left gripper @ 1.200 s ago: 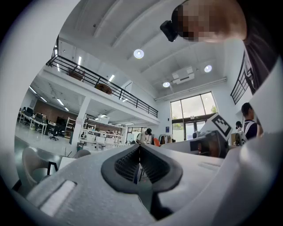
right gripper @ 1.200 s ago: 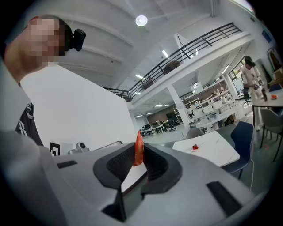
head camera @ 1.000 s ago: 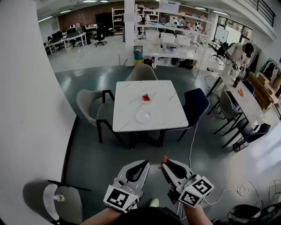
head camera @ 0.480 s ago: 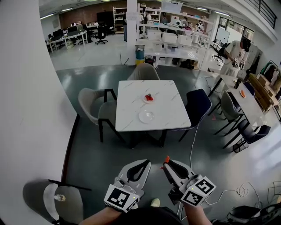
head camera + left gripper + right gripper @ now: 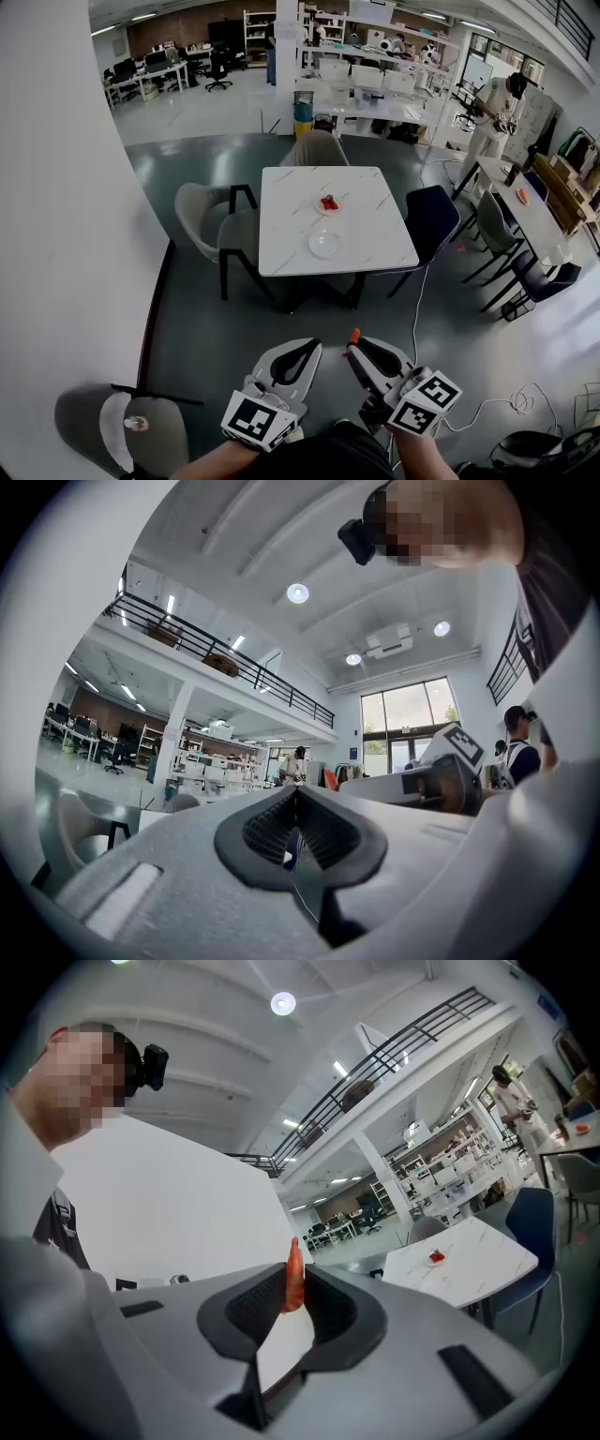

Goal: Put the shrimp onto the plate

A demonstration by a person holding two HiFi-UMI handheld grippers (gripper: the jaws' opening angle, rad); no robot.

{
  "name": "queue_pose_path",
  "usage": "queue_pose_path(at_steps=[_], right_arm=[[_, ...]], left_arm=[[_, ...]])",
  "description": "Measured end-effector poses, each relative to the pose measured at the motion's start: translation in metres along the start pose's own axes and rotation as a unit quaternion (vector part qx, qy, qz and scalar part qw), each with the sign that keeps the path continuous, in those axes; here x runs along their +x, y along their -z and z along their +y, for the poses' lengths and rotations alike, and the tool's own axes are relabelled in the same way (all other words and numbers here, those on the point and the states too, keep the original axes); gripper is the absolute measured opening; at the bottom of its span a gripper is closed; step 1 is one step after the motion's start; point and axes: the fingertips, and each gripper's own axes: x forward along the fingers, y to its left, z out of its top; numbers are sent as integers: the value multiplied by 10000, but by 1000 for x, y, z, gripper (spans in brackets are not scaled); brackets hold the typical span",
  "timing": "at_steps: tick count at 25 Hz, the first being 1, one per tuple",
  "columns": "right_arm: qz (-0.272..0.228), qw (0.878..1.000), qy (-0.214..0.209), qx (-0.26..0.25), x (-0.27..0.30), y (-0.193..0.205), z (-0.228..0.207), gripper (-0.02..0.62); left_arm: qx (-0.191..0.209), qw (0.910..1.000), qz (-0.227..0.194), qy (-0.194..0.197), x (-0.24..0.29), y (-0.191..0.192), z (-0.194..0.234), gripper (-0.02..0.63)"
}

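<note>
The right gripper (image 5: 293,1277) pinches an orange shrimp (image 5: 294,1258) between its jaws, and the tip of the shrimp stands out above them. The left gripper (image 5: 295,808) has its jaws pressed together with nothing between them. Both grippers are held low and near each other, above the grey floor (image 5: 216,328). Well apart from them, ahead, stands a white table (image 5: 375,234) with chairs (image 5: 211,225) around it. On it lies an empty plate (image 5: 323,244), and beyond that a small dish (image 5: 329,203) with something red.

An open office-lab hall — rows of desks (image 5: 145,80); shelves (image 5: 367,73) of white boxes; a mezzanine railing (image 5: 394,1054) above.
</note>
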Motion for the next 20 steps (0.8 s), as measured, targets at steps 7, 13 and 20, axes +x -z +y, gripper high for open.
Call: queue_pose_path(at_steps=[7,13,20], right_arm=[[-31,9999,106,55,8,1,-9,64],[-15,9999,58,102,28,-3,-35,64],[67,9999,-70,110,62,-26,-87,64]], left_arm=[[-21,9999,46,139,6,5,9,8],[-37,9999,113,78,28,14,28,8],[-107,9997,216,-102,82,19,57,8]])
